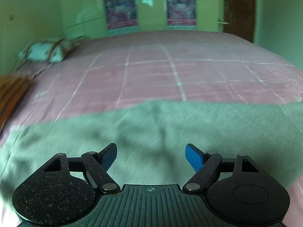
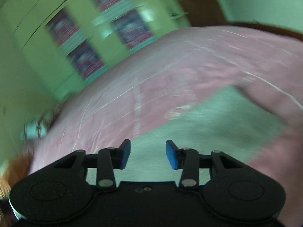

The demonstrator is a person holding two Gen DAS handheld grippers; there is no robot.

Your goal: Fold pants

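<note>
A wide bed covered by a pink quilted bedspread with white stitched lines (image 1: pixel 170 71) fills both views and serves as the folding surface. Across its near edge lies the pair of grey-green soft fabric pants (image 1: pixel 161 128), spread flat in a broad band so that it can be folded; in the right wrist view the same cloth (image 2: pixel 217 124) runs away at an angle, its far end blurred. A white and brown patterned pillow (image 1: pixel 45 52) sits at the bed's far left corner, well apart from the pants, likely kept out of the working area.

The left gripper (image 1: pixel 150 156) hovers over the cloth, tilted downward, its blue pads spread wide with only fabric seen below and nothing pinched. The right gripper (image 2: pixel 148 154) is rolled to one side above the pants' edge, its jaws standing at a narrower gap, also empty. Both appear to be between grasps, probably travelling to a fresh hold.
</note>
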